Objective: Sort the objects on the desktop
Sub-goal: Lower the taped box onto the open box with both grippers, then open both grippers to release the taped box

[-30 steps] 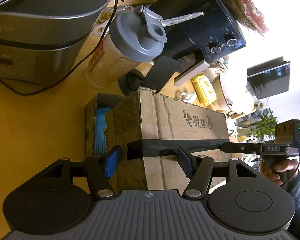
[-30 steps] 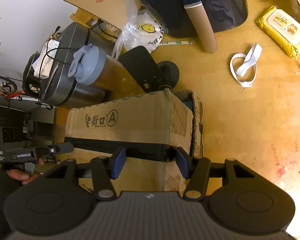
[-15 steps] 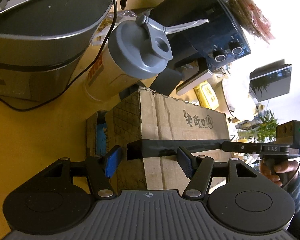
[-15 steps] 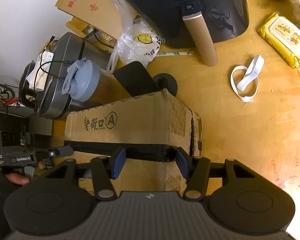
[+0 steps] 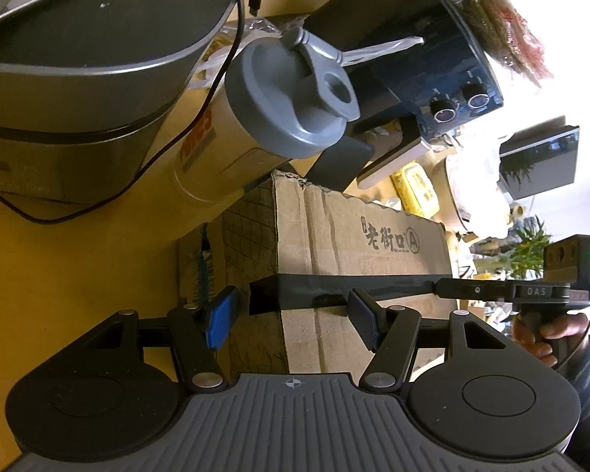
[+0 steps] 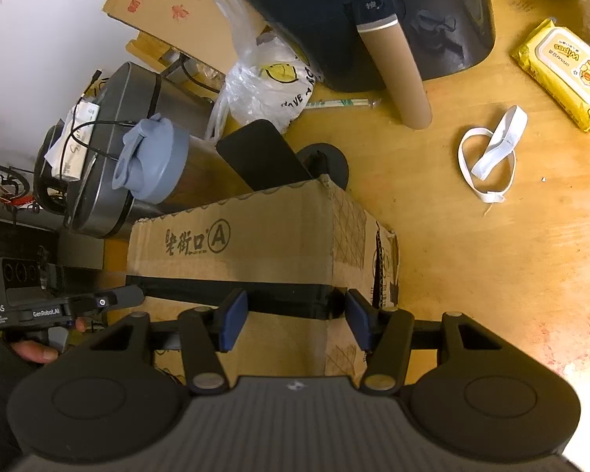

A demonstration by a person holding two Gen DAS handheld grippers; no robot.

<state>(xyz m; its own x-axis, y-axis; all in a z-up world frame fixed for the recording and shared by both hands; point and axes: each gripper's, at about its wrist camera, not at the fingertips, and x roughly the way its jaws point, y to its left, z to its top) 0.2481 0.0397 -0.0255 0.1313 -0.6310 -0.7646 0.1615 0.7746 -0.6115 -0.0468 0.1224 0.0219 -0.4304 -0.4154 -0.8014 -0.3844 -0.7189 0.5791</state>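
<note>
A brown cardboard box (image 5: pixel 358 244) with a black tape band and printed characters is held between my two grippers, one at each end. My left gripper (image 5: pixel 291 314) is at the box's left end, its blue pads spread over the corner. My right gripper (image 6: pixel 295 316) is at the right end of the box (image 6: pixel 255 247), its pads spread over the tape band. Whether either pair of pads presses the cardboard is unclear. The other gripper shows in each view, held by a hand.
Behind the box stand a grey-lidded shaker bottle (image 6: pixel 157 165), a steel rice cooker (image 5: pixel 78 78), a dark air fryer (image 6: pixel 373 19) and a black stand (image 6: pixel 263 153). A plastic bag (image 6: pixel 271 86), a white strap (image 6: pixel 491 157) and yellow wipes (image 6: pixel 562 70) lie on the wooden table (image 6: pixel 491 255).
Both grippers and the box have risen together. The bottle, cooker and air fryer now sit lower against the box, and more of the table shows beyond it.
</note>
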